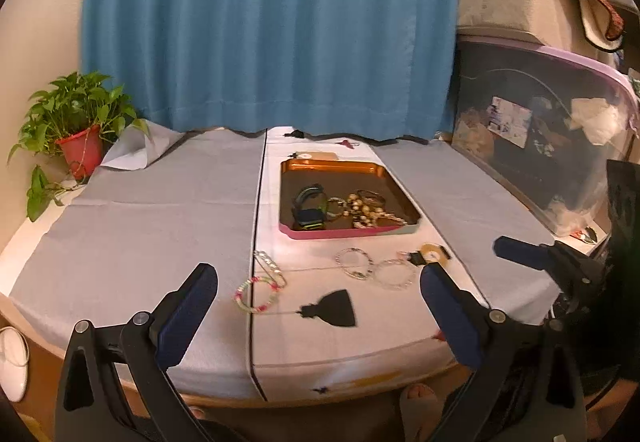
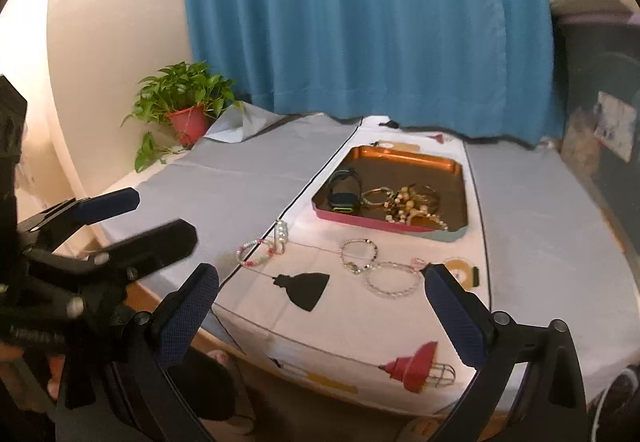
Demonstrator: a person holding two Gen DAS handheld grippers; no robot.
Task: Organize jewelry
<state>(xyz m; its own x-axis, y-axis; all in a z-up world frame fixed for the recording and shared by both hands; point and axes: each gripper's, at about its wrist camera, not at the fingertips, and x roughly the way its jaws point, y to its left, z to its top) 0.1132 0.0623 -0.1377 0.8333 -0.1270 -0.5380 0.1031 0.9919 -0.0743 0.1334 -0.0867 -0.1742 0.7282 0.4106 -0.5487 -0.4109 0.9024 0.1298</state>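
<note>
An orange tray (image 1: 345, 233) (image 2: 400, 154) with a pink front wall sits mid-table. It holds a dark watch (image 1: 308, 210) (image 2: 343, 194) and a pile of gold beaded bracelets (image 1: 368, 207) (image 2: 412, 206). On the white cloth in front lie a pink-green bead bracelet (image 1: 258, 294) (image 2: 256, 254), a silver chain bracelet (image 1: 270, 265) (image 2: 282, 233), a thin silver bracelet (image 1: 354, 262) (image 2: 358, 256) and a clear bead bracelet (image 1: 396, 274) (image 2: 394, 280). My left gripper (image 1: 320, 318) (image 2: 164, 217) hovers open over the near edge, holding nothing. My right gripper (image 2: 320, 316) is open and empty too; one of its fingers (image 1: 520, 252) shows at the right.
A potted plant (image 1: 78, 129) (image 2: 186, 109) stands at the back left and a blue curtain (image 1: 272, 25) hangs behind. A clear storage bin (image 1: 540, 129) with a box on top borders the table's right side. A person's foot (image 1: 418, 398) shows below the front edge.
</note>
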